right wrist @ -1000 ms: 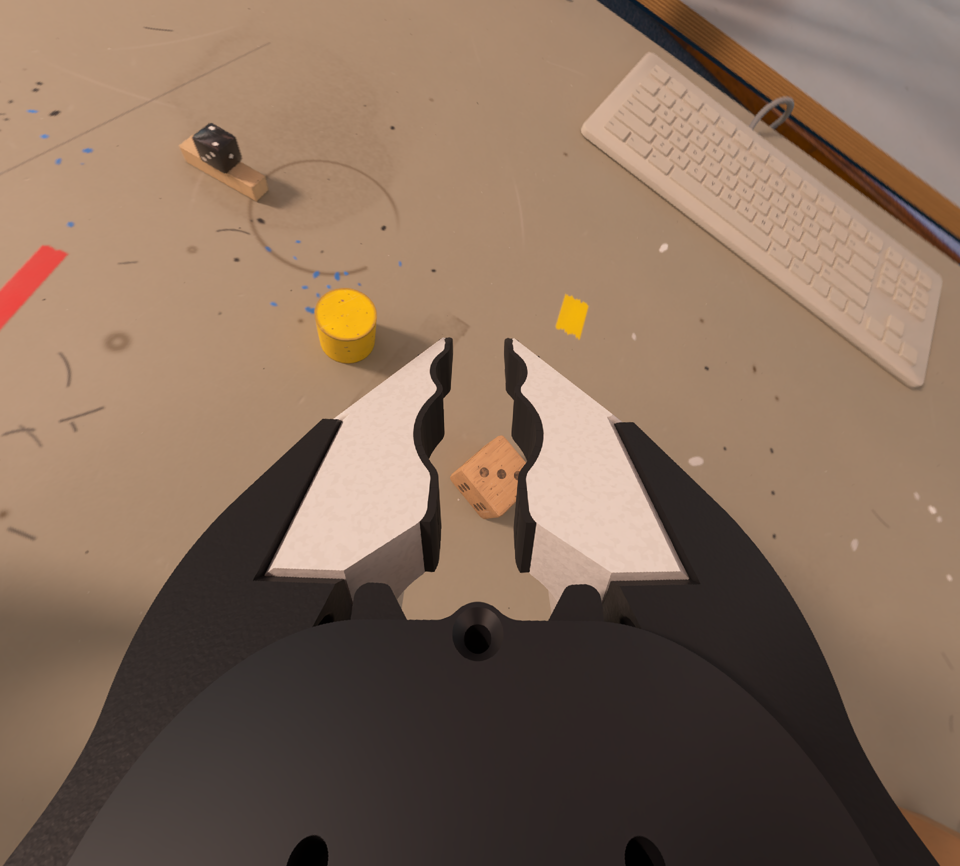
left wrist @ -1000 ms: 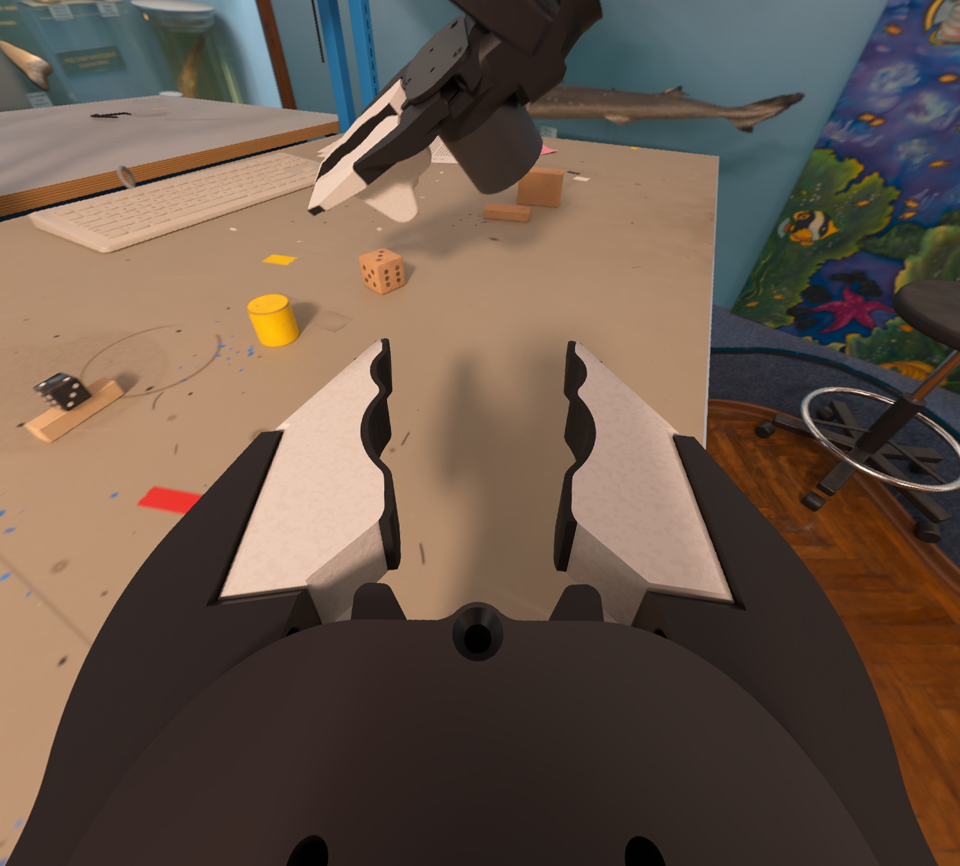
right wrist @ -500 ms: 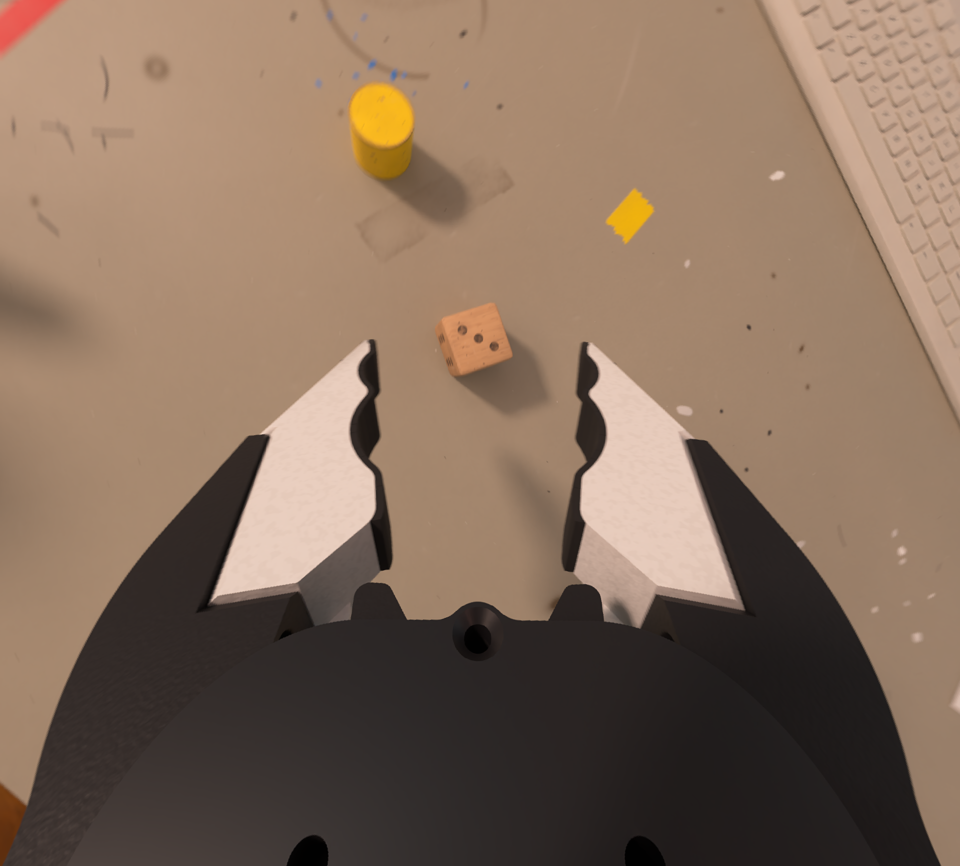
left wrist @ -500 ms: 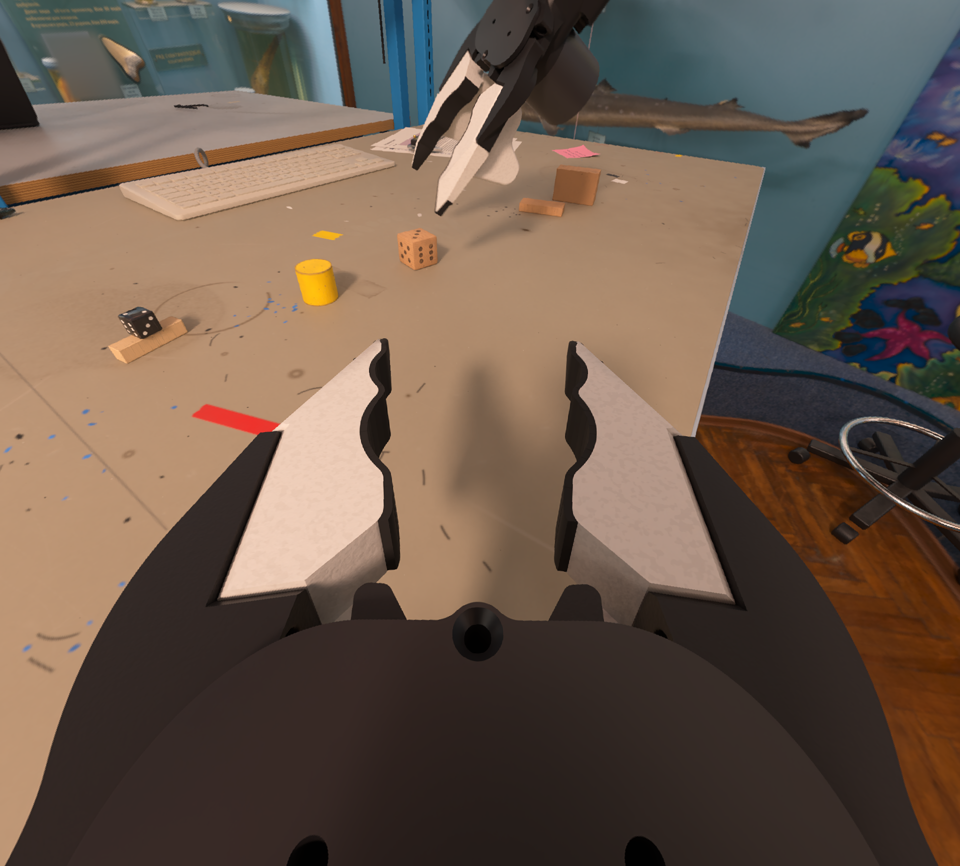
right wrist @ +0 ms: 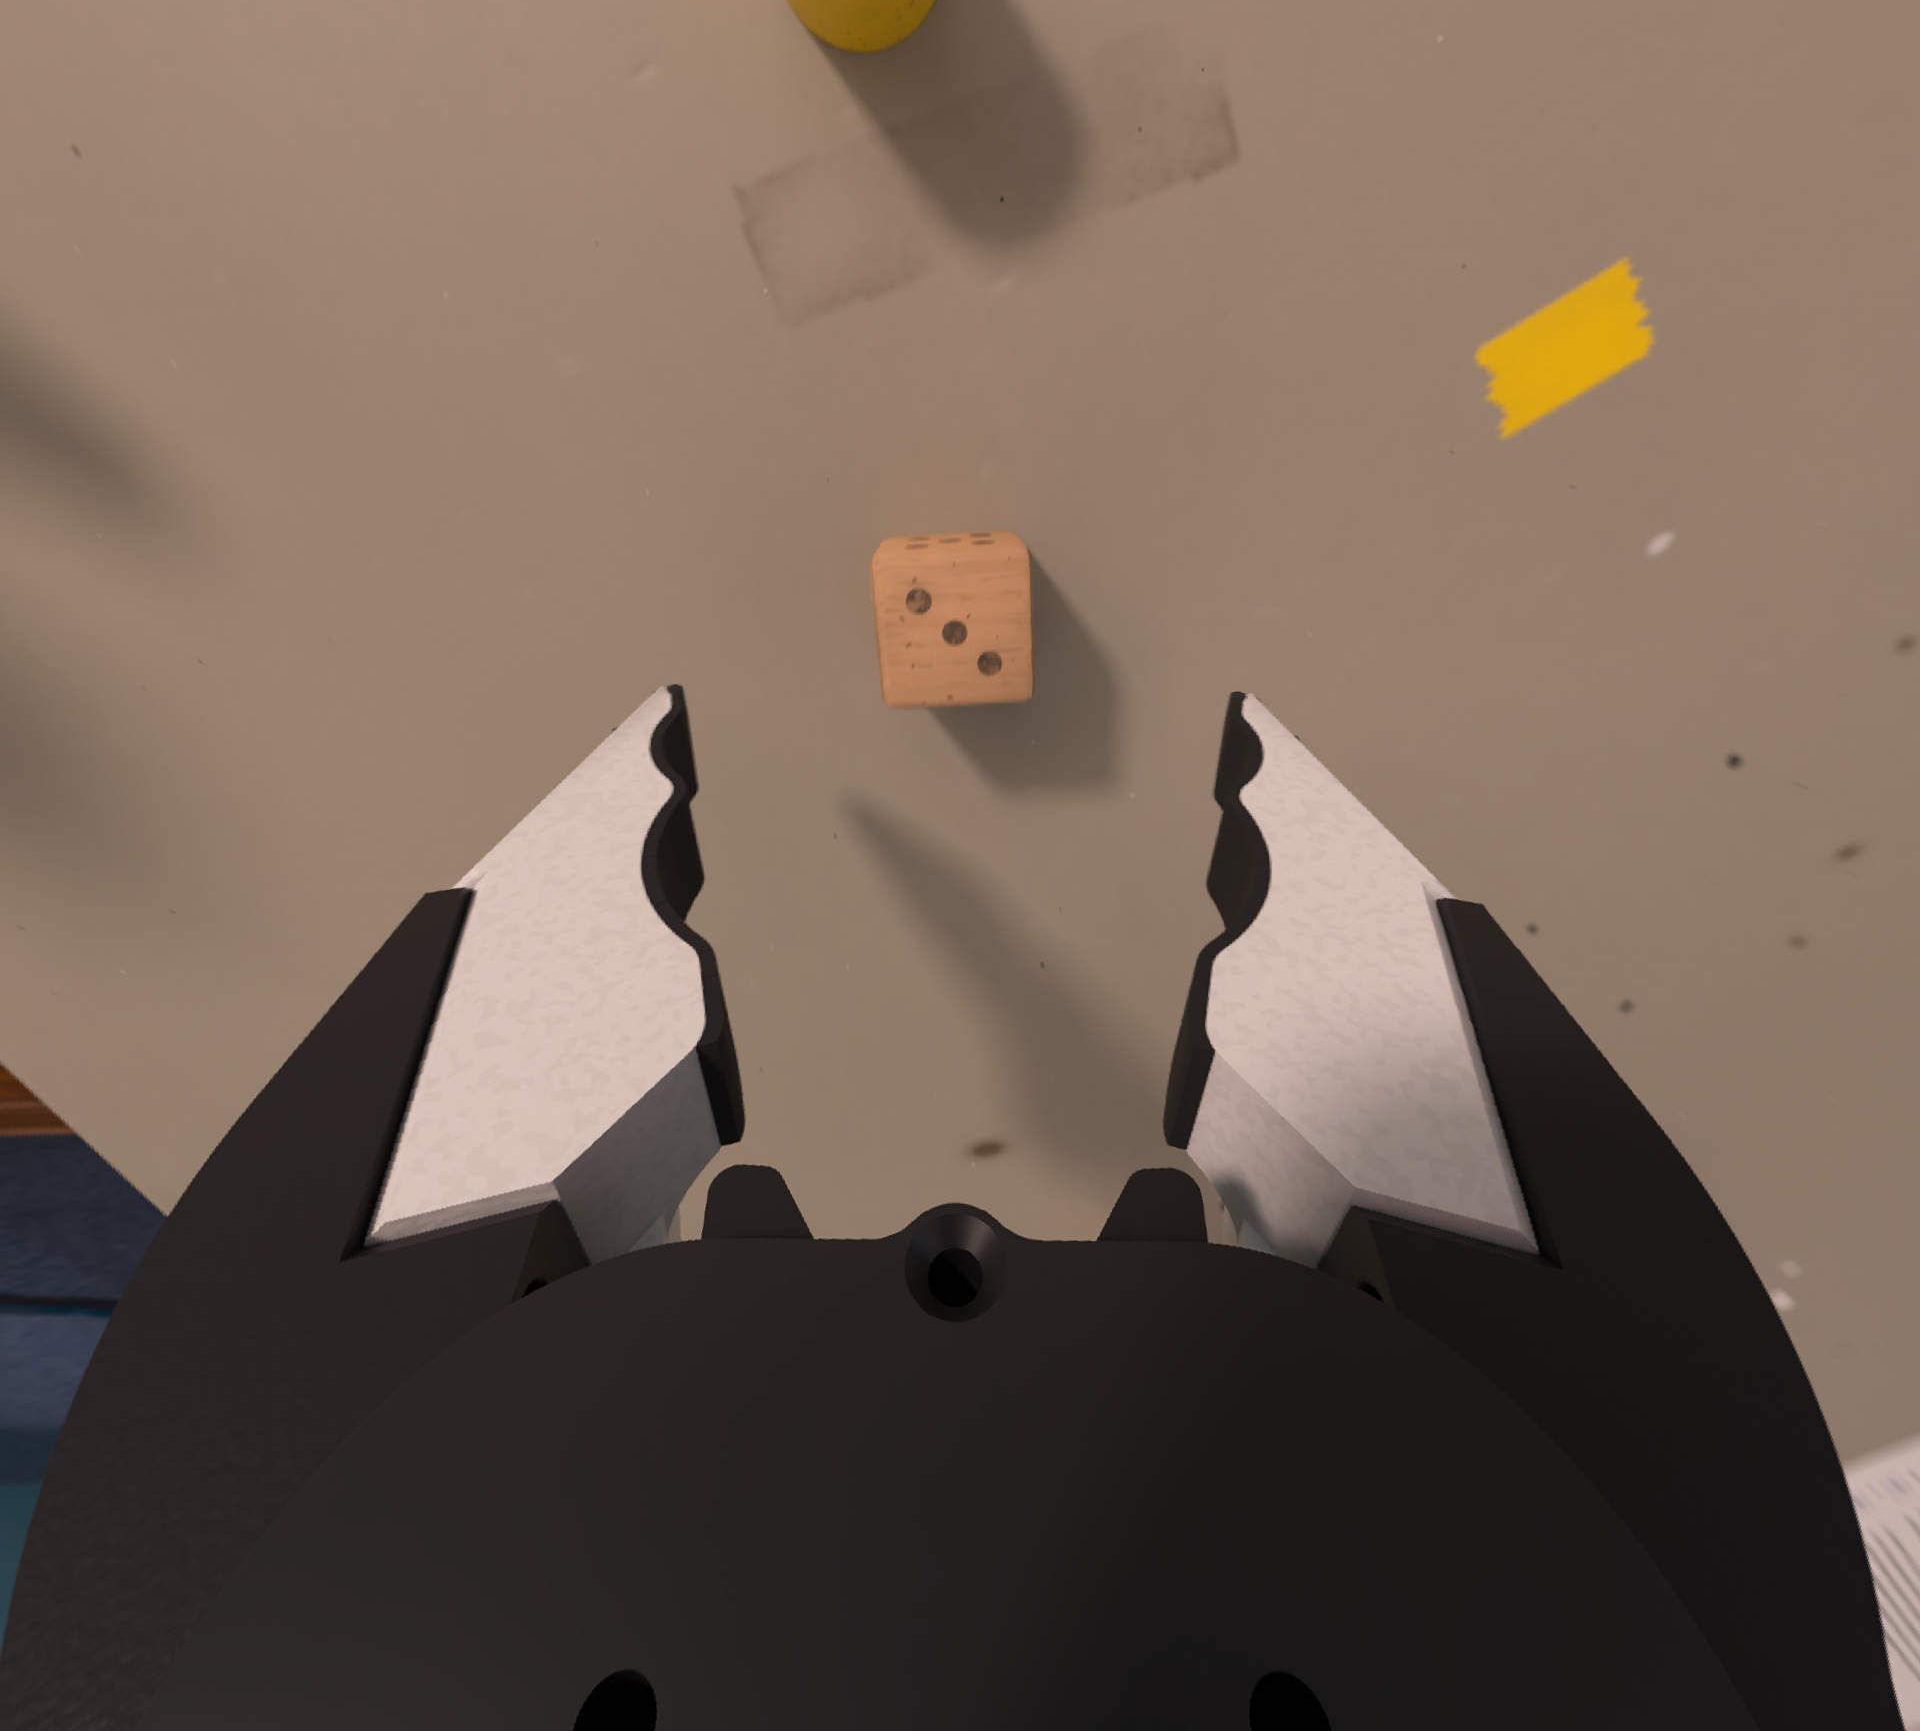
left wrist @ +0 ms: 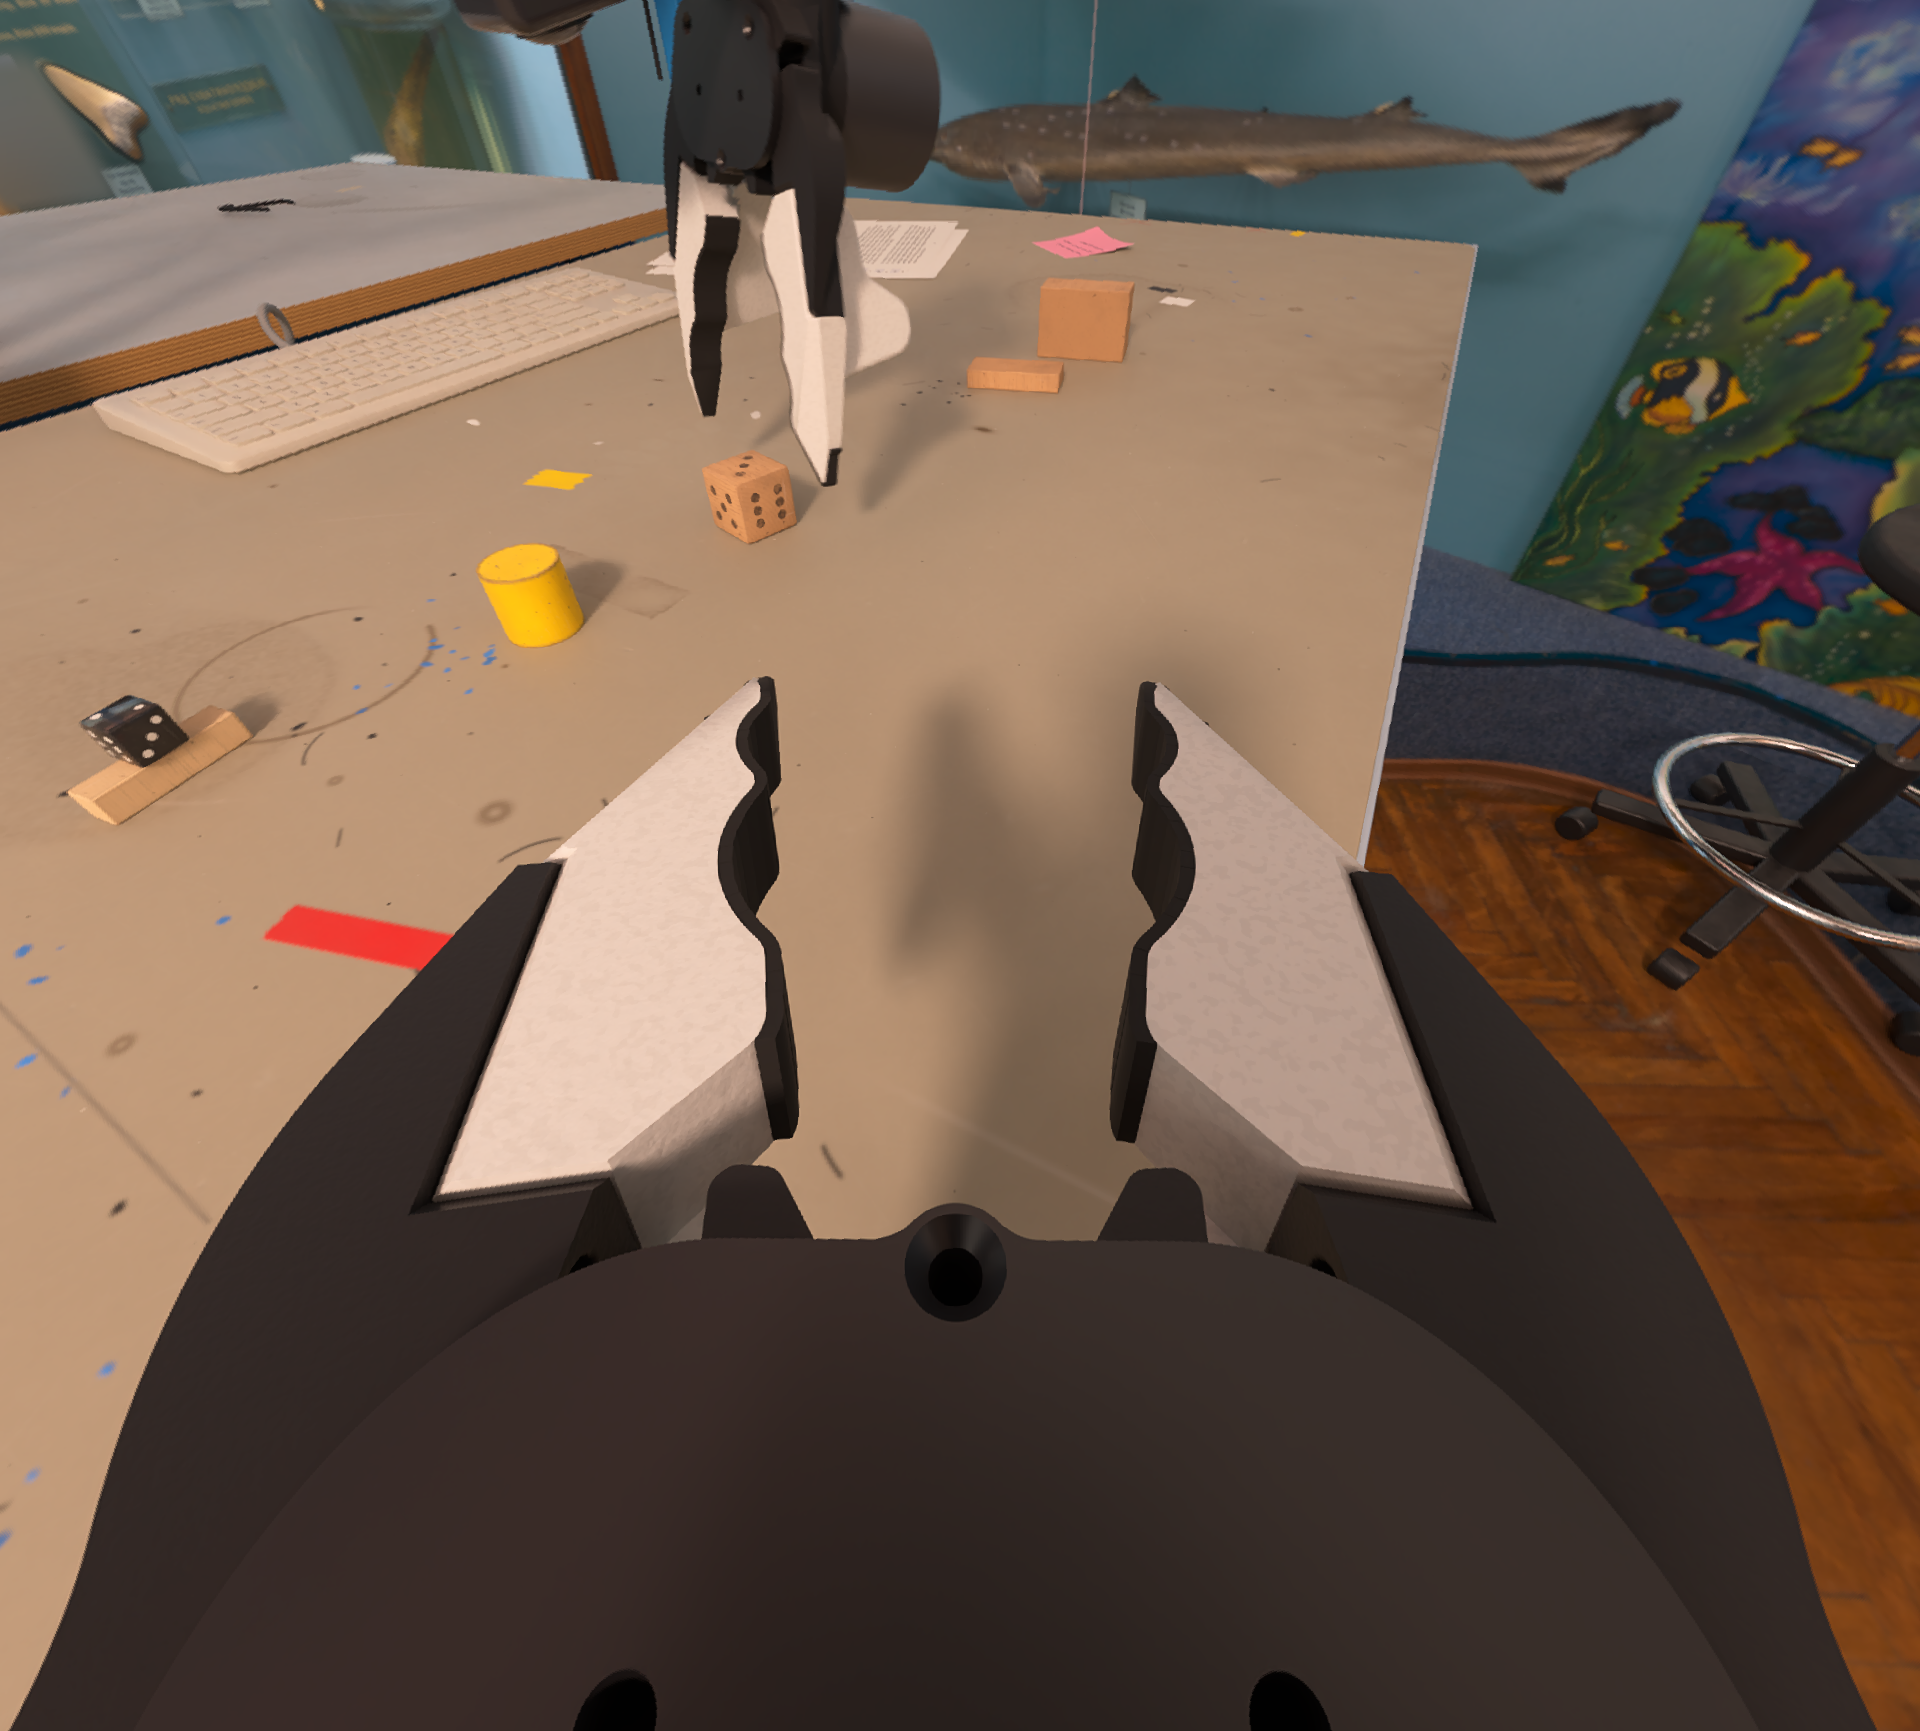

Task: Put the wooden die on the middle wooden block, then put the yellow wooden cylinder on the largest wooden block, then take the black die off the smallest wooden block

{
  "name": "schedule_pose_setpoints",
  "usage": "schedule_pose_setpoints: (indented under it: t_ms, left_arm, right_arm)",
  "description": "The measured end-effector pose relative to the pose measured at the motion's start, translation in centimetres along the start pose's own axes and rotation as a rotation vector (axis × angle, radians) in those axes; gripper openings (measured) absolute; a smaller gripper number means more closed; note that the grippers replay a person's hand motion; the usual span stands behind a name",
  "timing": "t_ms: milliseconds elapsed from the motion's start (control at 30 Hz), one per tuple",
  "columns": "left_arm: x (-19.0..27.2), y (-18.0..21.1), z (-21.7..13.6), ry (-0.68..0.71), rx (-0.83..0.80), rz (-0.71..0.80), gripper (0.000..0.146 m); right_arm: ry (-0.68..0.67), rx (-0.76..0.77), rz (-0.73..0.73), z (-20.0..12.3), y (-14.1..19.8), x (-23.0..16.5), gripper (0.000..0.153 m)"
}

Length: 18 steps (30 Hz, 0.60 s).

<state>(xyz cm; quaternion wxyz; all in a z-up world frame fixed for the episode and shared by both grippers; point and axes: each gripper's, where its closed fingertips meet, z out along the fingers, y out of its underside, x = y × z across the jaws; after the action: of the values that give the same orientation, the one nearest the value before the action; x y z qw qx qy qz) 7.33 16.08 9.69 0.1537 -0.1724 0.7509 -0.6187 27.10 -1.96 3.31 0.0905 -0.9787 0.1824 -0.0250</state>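
While the right tongs hang spread and empty just above the wooden die resting on the surface, that small, light, rigid cube looks best pinched across two opposite flat faces; the left tongs wait apart too.

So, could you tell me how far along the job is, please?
Nothing is done yet. The right tongs hang open above the wooden die, which sits on the table. The yellow cylinder awaits the largest block; the black die remains on the smallest block.
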Motion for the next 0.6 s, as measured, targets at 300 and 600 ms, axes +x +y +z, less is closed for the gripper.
schedule_pose_setpoints:
  t_ms: [300, 600]
  left_arm:
    - [-1.0, 0.7, 0.5, 0.007, -0.042, 0.014, 0.069]
    - [-1.8, 0.3, 2.3, 0.073, -0.033, -0.006, 0.069]
  right_arm:
    - [-0.023, -0.019, -0.05, 2.0, -0.1, 0.3, 0.062]
    - [-0.015, 0.012, -0.032, 2.3, -0.1, -0.1, 0.033]
